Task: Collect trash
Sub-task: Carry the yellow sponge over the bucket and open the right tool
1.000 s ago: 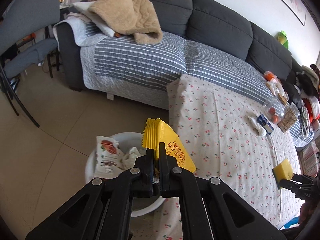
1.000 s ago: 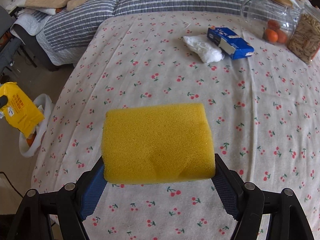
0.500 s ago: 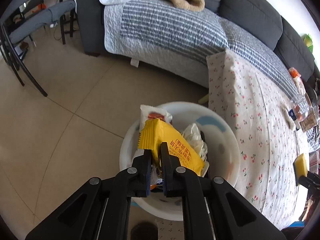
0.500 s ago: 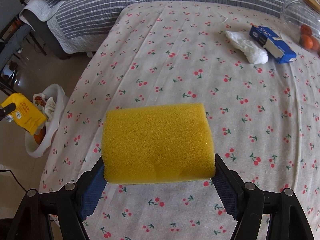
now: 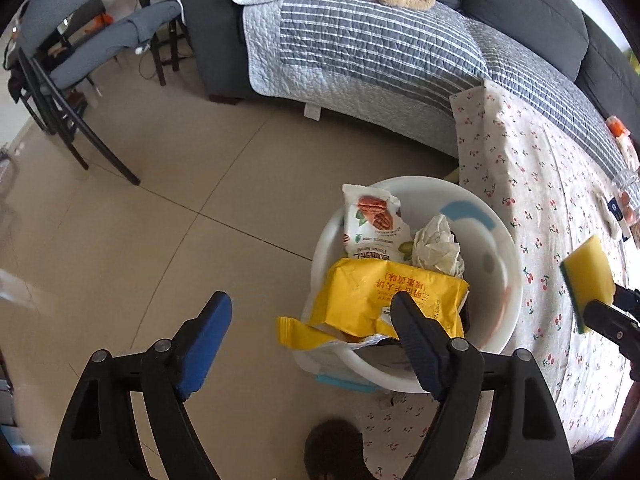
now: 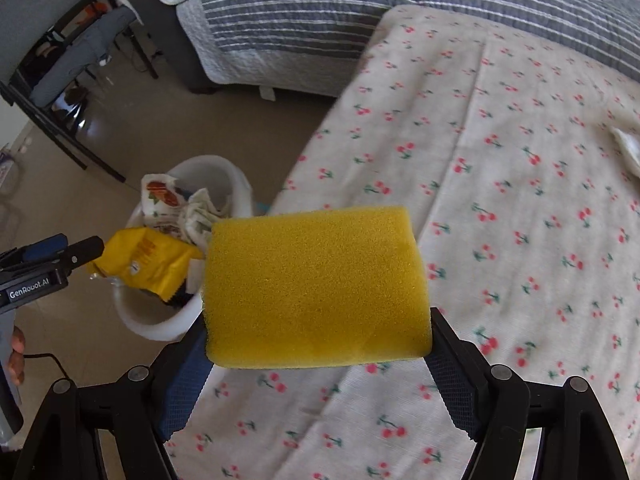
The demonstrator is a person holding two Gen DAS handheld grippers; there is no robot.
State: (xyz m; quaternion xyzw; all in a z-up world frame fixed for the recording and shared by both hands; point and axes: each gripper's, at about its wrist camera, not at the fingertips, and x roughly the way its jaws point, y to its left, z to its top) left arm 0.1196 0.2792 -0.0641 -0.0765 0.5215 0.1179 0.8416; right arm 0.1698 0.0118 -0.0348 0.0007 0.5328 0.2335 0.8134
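A white trash bin [image 5: 502, 280] stands on the floor beside the table; it also shows in the right wrist view [image 6: 160, 326]. In it lie a yellow snack wrapper [image 5: 384, 294], a white snack bag [image 5: 372, 224] and crumpled paper [image 5: 436, 246]. My left gripper [image 5: 310, 314] is open and empty just above the bin's near rim, the wrapper beside its right finger. My right gripper [image 6: 316, 336] is shut on a yellow sponge [image 6: 316, 286] and holds it over the table's left edge, near the bin. The sponge also shows in the left wrist view [image 5: 588, 276].
The table wears a cherry-print cloth [image 6: 500, 152] with a white tissue [image 6: 626, 146] at its far right. A grey sofa with a striped quilt [image 5: 360, 48] stands behind. A dark chair [image 5: 80, 60] stands at the left on the tiled floor [image 5: 120, 220].
My left gripper has opened and let go of the yellow wrapper, which now lies in the bin. My right gripper has carried the sponge left toward the bin.
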